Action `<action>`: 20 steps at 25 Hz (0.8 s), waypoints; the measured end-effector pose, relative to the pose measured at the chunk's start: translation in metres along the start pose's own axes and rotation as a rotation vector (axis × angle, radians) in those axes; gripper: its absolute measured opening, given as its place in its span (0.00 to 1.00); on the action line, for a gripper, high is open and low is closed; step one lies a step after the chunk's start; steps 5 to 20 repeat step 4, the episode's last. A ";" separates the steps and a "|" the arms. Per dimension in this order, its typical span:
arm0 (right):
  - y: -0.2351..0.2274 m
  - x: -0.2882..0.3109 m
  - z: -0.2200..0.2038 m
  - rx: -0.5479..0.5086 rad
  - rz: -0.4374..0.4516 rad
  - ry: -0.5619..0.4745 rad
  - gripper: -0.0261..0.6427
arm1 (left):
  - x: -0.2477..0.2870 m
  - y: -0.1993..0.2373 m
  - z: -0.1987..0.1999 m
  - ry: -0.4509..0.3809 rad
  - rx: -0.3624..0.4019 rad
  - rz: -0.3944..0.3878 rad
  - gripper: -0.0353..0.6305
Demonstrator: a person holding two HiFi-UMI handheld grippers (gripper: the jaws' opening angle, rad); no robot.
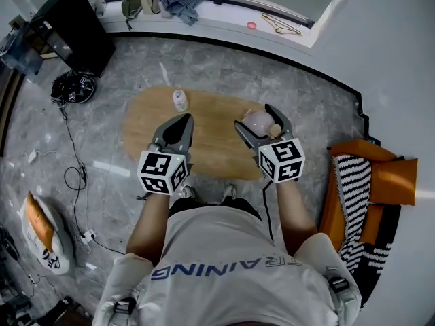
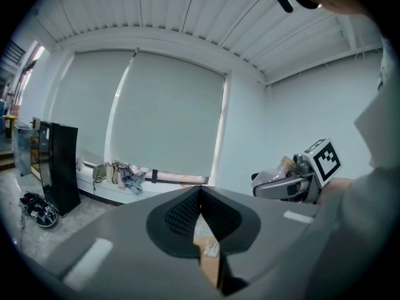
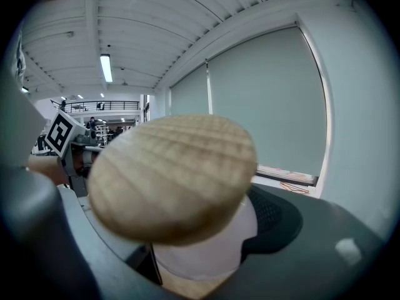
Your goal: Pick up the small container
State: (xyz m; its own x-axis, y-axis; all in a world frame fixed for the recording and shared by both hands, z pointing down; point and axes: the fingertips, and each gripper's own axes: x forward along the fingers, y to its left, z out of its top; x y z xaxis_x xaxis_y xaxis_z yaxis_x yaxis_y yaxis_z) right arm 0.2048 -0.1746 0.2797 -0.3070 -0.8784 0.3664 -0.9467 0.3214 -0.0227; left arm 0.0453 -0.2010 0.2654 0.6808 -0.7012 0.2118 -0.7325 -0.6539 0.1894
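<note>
The small container (image 1: 255,122) is a pale pink jar with a round wooden lid (image 1: 274,129). My right gripper (image 1: 254,116) is shut on it and holds it off the oval wooden table (image 1: 146,124). In the right gripper view the lid (image 3: 172,177) fills the middle, and the jar's pale body (image 3: 206,249) sits between the two jaws. My left gripper (image 1: 179,123) hovers over the table's middle, shut, with nothing in it. In the left gripper view its fingertips (image 2: 200,195) meet, and the right gripper (image 2: 284,183) shows off to the right.
A small white bottle (image 1: 179,100) stands on the table's far side. A black cabinet (image 1: 71,29) and a dark bundle (image 1: 73,87) are at the far left. Clothes (image 1: 163,2) lie on the window ledge. Orange and striped cushions (image 1: 367,182) are at the right, and cables (image 1: 71,175) on the floor.
</note>
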 end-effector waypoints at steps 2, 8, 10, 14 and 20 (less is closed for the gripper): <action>0.001 -0.001 -0.001 -0.001 -0.001 0.003 0.68 | -0.001 -0.001 -0.001 0.002 0.001 -0.003 0.06; 0.003 -0.002 -0.002 -0.004 -0.002 0.006 0.68 | -0.003 -0.002 -0.003 0.003 0.001 -0.006 0.06; 0.003 -0.002 -0.002 -0.004 -0.002 0.006 0.68 | -0.003 -0.002 -0.003 0.003 0.001 -0.006 0.06; 0.003 -0.002 -0.002 -0.004 -0.002 0.006 0.68 | -0.003 -0.002 -0.003 0.003 0.001 -0.006 0.06; 0.003 -0.002 -0.002 -0.004 -0.002 0.006 0.68 | -0.003 -0.002 -0.003 0.003 0.001 -0.006 0.06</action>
